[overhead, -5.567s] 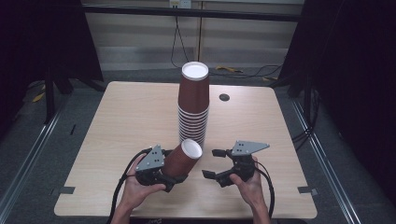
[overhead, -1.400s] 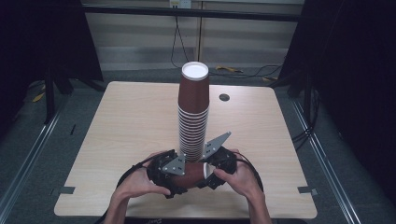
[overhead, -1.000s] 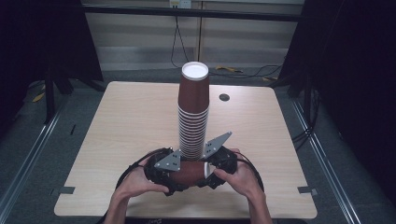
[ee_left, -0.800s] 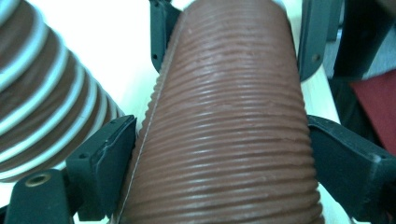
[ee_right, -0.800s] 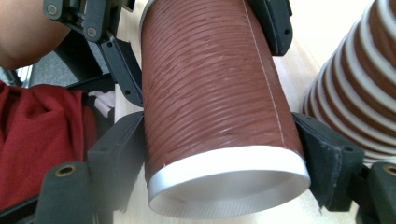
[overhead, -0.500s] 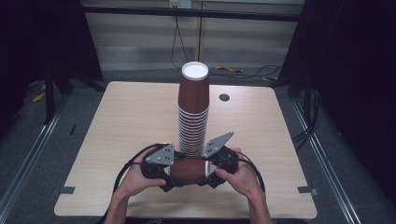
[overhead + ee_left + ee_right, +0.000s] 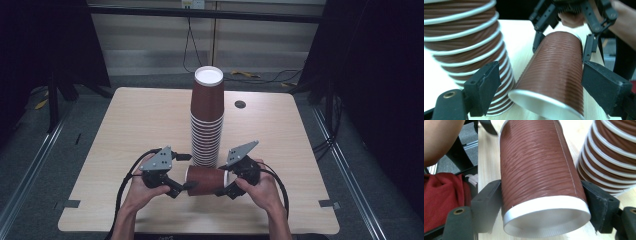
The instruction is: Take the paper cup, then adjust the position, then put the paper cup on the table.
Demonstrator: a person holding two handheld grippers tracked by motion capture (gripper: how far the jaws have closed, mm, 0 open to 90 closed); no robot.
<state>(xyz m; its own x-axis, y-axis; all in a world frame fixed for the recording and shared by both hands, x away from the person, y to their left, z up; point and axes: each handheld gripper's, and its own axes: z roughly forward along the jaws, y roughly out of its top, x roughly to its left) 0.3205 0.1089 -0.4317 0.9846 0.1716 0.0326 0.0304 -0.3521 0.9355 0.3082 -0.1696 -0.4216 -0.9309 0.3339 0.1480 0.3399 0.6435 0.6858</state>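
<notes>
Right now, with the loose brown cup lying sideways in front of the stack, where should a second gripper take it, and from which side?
Take the loose cup on its ribbed wall near the narrow base end, coming from the left along its axis, jaws across its width. The right gripper clamps the rim end and the stack stands close behind, so that side is probably freest.

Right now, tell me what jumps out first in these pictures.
A tall stack of brown paper cups stands mid-table, upside down, with a white base on top. Just in front of it, near the table's front edge, a lone cup is held on its side, its rim end clamped in the right tool.
</notes>
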